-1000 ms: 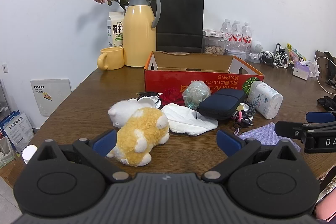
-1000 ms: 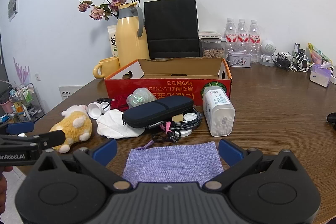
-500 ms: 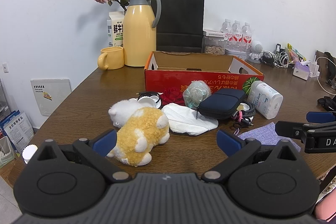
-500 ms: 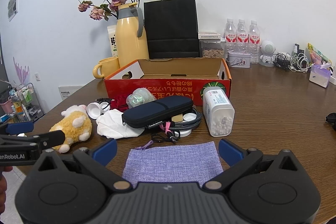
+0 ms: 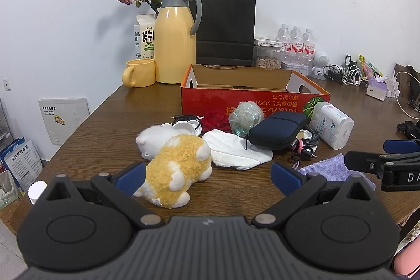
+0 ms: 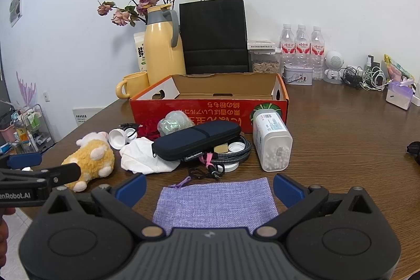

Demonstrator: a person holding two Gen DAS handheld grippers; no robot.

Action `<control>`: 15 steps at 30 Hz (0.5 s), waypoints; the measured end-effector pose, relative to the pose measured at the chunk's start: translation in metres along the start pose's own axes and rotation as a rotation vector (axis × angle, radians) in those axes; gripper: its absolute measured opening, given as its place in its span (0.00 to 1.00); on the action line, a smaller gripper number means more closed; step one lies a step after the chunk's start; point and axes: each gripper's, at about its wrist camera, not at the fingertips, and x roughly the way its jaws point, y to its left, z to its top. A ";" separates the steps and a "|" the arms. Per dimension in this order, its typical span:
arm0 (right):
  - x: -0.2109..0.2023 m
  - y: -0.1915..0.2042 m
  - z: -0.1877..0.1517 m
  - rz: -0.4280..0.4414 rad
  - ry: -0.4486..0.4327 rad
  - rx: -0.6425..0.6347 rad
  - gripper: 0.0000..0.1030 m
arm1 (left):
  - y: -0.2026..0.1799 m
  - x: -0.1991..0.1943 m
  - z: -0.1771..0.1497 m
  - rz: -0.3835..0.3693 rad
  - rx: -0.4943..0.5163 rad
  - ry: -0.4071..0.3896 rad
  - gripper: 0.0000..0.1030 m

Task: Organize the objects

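1. Your left gripper (image 5: 207, 176) stands wide open and holds nothing. Its blue pads sit low over the near edge of the wooden table (image 5: 110, 117), and the yellow-and-white plush toy (image 5: 177, 167) lies just ahead of the left pad, not gripped.
2. Your right gripper (image 6: 209, 186) is likewise spread wide and empty, with the purple woven pouch (image 6: 215, 201) lying flat on the table between its pads.
3. Only the left wrist view shows you a second, white plush (image 5: 155, 137) tucked behind the yellow one and touching it; from the right wrist you see only a little of it.
4. The right wrist view gives you the clearer look at the pile in front of the red cardboard box (image 6: 210, 109): a dark zip case (image 6: 197, 139) lying over a white cloth (image 6: 143, 158), a braided cable (image 6: 231, 155) coiled under the case's right end, and small round lids beside it.
5. The clear tub of cotton swabs (image 6: 271, 142) lies on its side just right of the case, its top end against the box front; both views show it.
6. The box is open and looks empty in both views. Behind it stand a yellow thermos jug (image 5: 174, 38), a yellow mug (image 5: 137, 72), a black paper bag (image 6: 214, 36) and three water bottles (image 6: 302, 49).
7. Each view catches the other gripper at its edge: the right one enters the left view at far right, the left one enters the right view at far left.
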 end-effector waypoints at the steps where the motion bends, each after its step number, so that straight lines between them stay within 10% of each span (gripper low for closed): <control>1: 0.001 0.000 0.000 0.000 0.000 -0.001 1.00 | 0.000 0.000 0.000 0.000 0.000 0.000 1.00; 15: 0.001 0.000 0.000 0.000 0.000 0.000 1.00 | 0.000 0.000 -0.001 -0.003 -0.004 0.005 1.00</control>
